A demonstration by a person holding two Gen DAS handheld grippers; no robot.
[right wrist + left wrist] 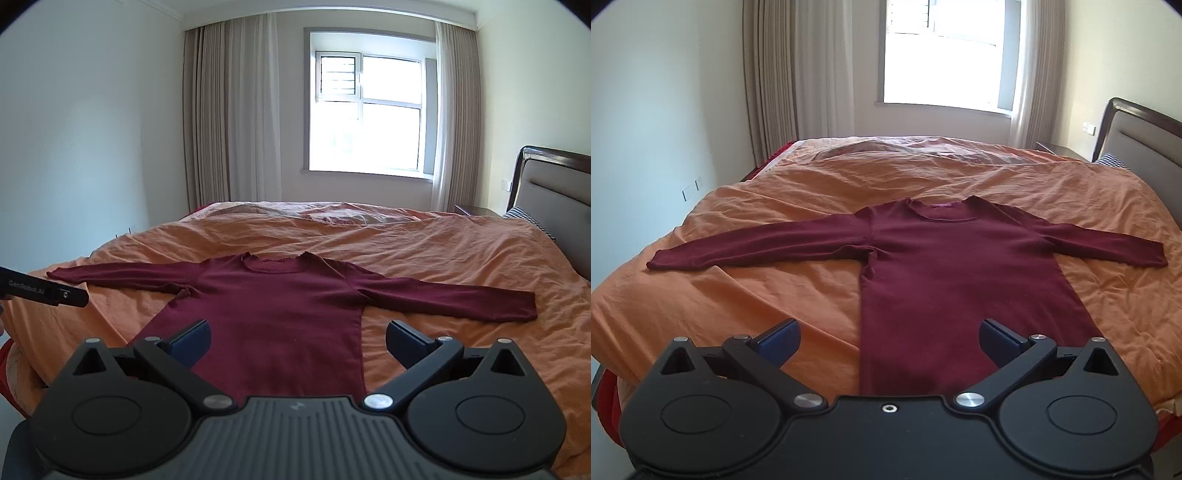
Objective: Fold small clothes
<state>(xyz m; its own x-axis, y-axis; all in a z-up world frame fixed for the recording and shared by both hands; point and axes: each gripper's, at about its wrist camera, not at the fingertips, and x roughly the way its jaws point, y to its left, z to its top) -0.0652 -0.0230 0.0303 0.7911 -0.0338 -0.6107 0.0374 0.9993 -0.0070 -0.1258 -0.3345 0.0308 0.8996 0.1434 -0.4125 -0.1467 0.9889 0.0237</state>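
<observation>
A dark red long-sleeved top [945, 258] [280, 306] lies flat on the orange bedcover [775, 192] [443, 251], both sleeves spread out sideways and the neck pointing toward the window. My left gripper [888, 341] hovers open above the hem, over the top's left edge. Above the lower part of the top, near its right edge, my right gripper [297, 341] is open too. Nothing is between either pair of fingers. The left gripper's black body [44, 291] shows at the left edge of the right wrist view.
The bed fills the room's middle. A padded headboard [1141, 144] [550, 192] and a checked pillow [532, 218] are at the right. Curtains [229, 118] and a bright window [365, 110] stand behind. A wall runs along the left side.
</observation>
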